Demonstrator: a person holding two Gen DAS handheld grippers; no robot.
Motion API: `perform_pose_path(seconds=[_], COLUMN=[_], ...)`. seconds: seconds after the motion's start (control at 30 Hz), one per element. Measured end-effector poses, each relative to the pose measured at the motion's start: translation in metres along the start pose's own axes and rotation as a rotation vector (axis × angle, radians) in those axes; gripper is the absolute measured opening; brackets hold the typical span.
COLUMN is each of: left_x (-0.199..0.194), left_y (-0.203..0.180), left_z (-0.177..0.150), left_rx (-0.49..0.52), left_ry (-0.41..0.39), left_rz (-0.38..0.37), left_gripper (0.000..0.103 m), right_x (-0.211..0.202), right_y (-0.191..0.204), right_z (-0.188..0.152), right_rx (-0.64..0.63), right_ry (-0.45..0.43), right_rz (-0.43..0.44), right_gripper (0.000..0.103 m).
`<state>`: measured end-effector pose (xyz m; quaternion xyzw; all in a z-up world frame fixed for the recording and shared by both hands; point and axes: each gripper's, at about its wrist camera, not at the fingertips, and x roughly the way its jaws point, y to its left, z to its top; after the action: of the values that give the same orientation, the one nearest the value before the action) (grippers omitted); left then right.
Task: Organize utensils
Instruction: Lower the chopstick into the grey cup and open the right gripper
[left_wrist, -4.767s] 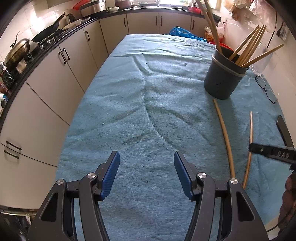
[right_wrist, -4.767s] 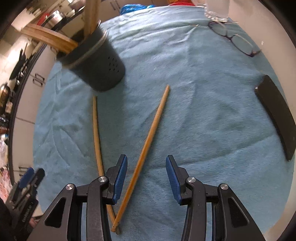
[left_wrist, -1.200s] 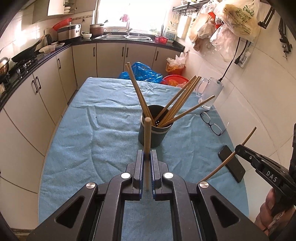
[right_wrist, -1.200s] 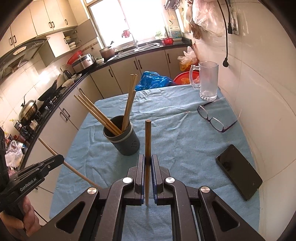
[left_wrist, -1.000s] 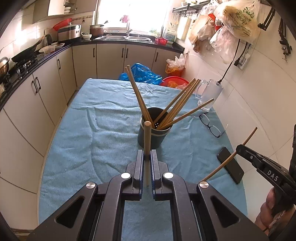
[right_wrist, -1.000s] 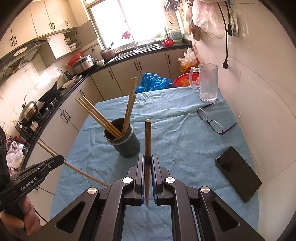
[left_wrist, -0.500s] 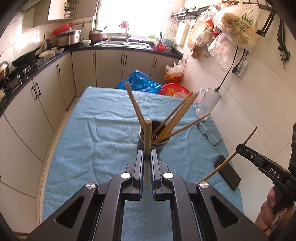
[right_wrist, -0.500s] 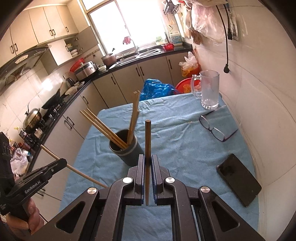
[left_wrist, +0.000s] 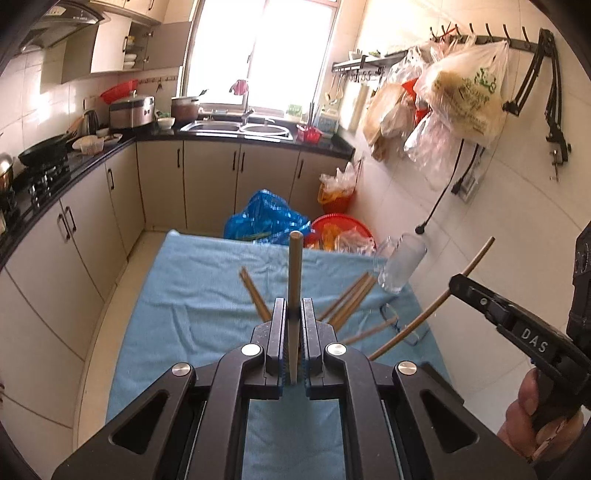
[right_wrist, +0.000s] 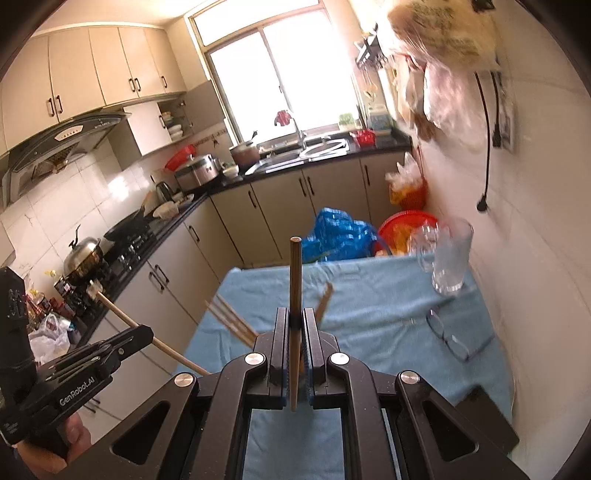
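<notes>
Both grippers are clamping a chopstick each right now. The left gripper (left_wrist: 293, 345) is squeezing its chopstick (left_wrist: 294, 280) tight between the blue pads, with the stick standing straight up out of the jaws, and the right gripper (right_wrist: 294, 354) is doing exactly the same with the other chopstick (right_wrist: 295, 288). Each one is showing up in the other's camera too: from the left wrist view the right one is sitting off at the right edge with "DAS" printed in white on its black arm, and from the right wrist view the left one is reading "GenRobot.AI" down at the lower left, a hand wrapped round the handle. The rest of the chopsticks (left_wrist: 347, 299) are fanning out behind the jaws over the blue cloth (left_wrist: 199, 295) on the table; the holder itself is hiding behind the grippers. A glass mug (right_wrist: 448, 258), a pair of glasses (right_wrist: 456, 339) and a dark phone (right_wrist: 493, 417) are sitting along the wall side of the table.
</notes>
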<state>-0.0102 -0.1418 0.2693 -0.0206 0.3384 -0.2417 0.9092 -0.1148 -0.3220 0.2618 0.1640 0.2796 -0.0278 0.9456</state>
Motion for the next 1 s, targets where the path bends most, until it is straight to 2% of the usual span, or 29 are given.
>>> perform_pose_path(seconds=[0.13,0.3,0.57,1.0], left_x=[0.012,0.031,0.067,0.093], left_y=[0.002,0.007,0.024,0.039], left_z=[0.019,0.023,0.006,-0.016], left_rx=[-0.003,-0.02,-0.077,-0.073], left_ry=[-0.014,-0.003,0.064,0.133], left_rz=[0.004,0.013,-0.016,0.013], left_gripper=[0.006,0.006,0.006,0.006], right_x=[0.016,0.037,0.079,0.112], right_y=[0.007,0.011,0.005,0.003], right_z=[0.016,0.022,0.005,-0.025], right_rx=[-0.001,0.001,0.008,-0.006], right_ry=[-0.005,0.001,0.072,0.181], right_rz=[-0.004,-0.019,-0.055,-0.082], right_gripper=[0.007,0.007,0.007,0.007])
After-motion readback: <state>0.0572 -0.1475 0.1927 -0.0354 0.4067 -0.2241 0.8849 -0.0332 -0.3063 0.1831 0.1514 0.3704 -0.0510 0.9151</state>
